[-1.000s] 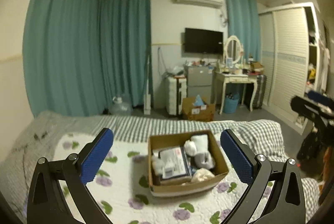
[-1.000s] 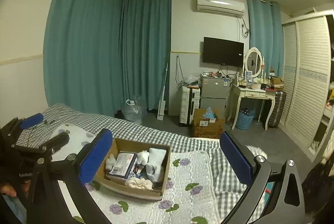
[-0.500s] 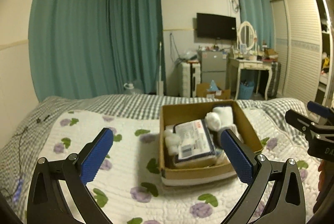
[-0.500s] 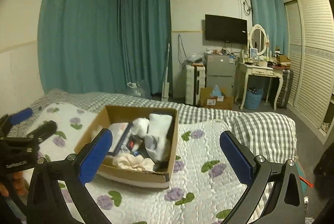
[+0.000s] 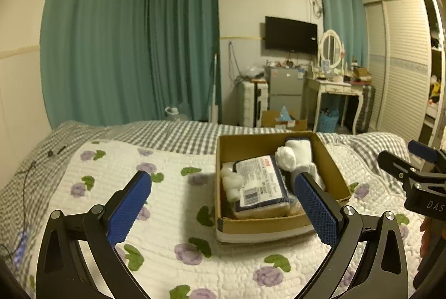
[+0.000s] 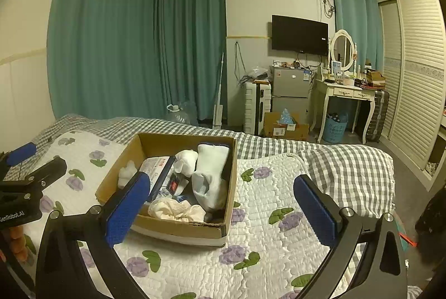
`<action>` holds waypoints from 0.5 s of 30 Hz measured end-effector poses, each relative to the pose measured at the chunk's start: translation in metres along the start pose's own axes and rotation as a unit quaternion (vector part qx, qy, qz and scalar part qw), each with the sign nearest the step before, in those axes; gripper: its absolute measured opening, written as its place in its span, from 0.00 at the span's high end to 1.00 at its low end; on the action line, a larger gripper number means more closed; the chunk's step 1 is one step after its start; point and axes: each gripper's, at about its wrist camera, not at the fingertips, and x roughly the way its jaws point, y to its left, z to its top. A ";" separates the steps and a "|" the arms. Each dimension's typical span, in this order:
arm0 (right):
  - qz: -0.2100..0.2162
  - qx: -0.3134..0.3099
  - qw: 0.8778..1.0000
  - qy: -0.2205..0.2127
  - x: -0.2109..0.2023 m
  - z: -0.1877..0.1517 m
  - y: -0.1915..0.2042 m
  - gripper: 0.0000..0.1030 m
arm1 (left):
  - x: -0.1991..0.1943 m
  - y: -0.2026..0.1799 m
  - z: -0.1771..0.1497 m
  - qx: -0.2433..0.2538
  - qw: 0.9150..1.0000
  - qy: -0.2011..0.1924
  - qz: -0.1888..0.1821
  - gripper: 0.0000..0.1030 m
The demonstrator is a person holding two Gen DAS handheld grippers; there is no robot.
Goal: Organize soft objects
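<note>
An open cardboard box sits on the floral quilt on the bed. It holds white socks, a rolled white sock, a cream cloth and a dark blue packet with a white label. My left gripper is open and empty, just in front of the box. My right gripper is open and empty, over the box's near right corner.
A grey checked sheet covers the bed's far side and right edge. Beyond the bed stand a suitcase, a small fridge, a dressing table, a floor box and a wardrobe. Teal curtains hang at the left.
Both grippers have moved closer to the box, which looks larger in both views. Both stay open and empty.
</note>
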 end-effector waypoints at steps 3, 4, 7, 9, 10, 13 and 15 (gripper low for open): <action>-0.002 -0.001 1.000 0.000 -0.001 0.000 -0.001 0.00 | 0.000 -0.001 -0.001 0.000 1.000 0.001 -0.001 0.00; -0.002 -0.001 1.000 0.001 -0.001 -0.001 -0.001 0.00 | 0.000 -0.001 -0.001 0.000 1.000 0.002 -0.002 0.00; -0.003 -0.001 1.000 0.002 -0.001 -0.002 -0.001 0.00 | 0.000 -0.002 -0.003 0.002 1.000 0.003 -0.002 0.00; -0.004 -0.003 1.000 0.002 0.000 -0.002 -0.001 0.00 | 0.000 -0.001 -0.003 0.001 1.000 0.003 -0.003 0.00; -0.004 -0.002 1.000 0.002 0.000 -0.002 -0.001 0.00 | 0.000 -0.001 -0.003 0.001 1.000 0.003 -0.003 0.00; -0.004 -0.002 1.000 0.003 0.000 -0.003 -0.001 0.00 | 0.000 -0.001 -0.003 0.003 1.000 0.004 -0.001 0.00; -0.004 -0.002 1.000 0.003 0.000 -0.003 -0.001 0.00 | 0.000 -0.002 -0.004 0.005 1.000 0.005 0.000 0.00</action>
